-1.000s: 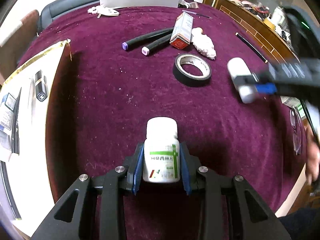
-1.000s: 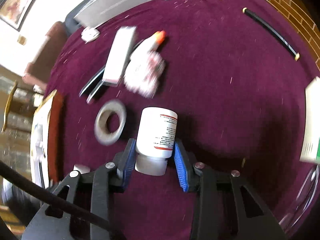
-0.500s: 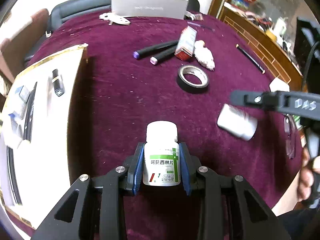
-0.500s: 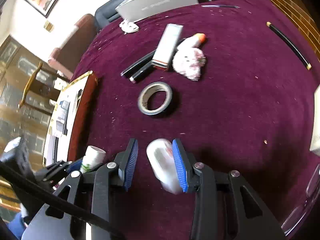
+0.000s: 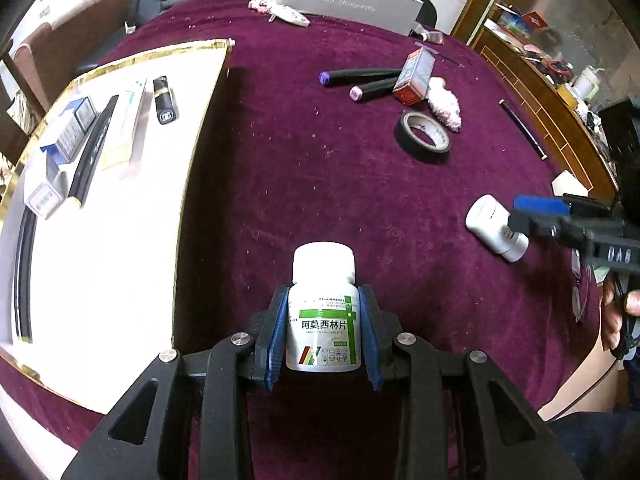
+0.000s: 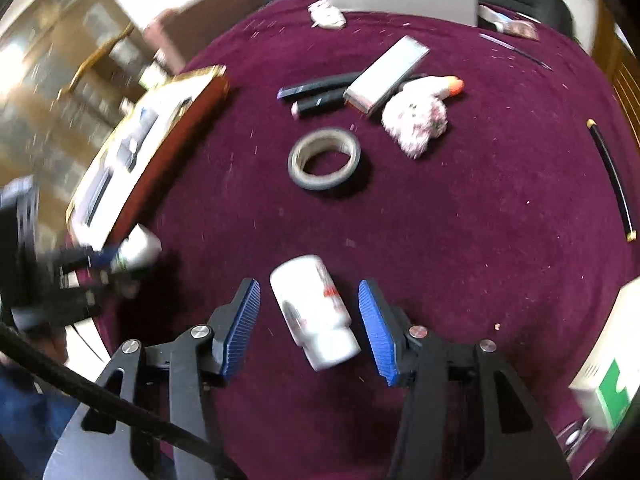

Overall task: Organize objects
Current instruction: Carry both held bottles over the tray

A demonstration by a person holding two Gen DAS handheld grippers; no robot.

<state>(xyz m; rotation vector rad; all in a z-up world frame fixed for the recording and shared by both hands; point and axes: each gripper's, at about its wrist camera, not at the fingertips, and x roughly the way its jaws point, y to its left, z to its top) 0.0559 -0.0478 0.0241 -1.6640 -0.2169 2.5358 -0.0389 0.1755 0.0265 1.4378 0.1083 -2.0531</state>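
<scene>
Left gripper (image 5: pixel 324 332) clamps the green-label pill bottle (image 5: pixel 323 322); carry it upright, probably to the white tray (image 5: pixel 120 240). Right gripper (image 6: pixel 310 324), just opened, straddles the red-label bottle (image 6: pixel 314 316).

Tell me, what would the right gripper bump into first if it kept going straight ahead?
Probably the white bottle lying on its side between the right gripper's just-opened jaws, then the purple cloth beneath it. Depth is hard to judge.

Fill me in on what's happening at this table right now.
A person is tidying a purple-clothed table with two handheld grippers. The left gripper clamps a green-labelled pill bottle upright. The right gripper has just been opening: a second white bottle lies on its side between its pads, untouched. A white tray already holds several items.
</scene>
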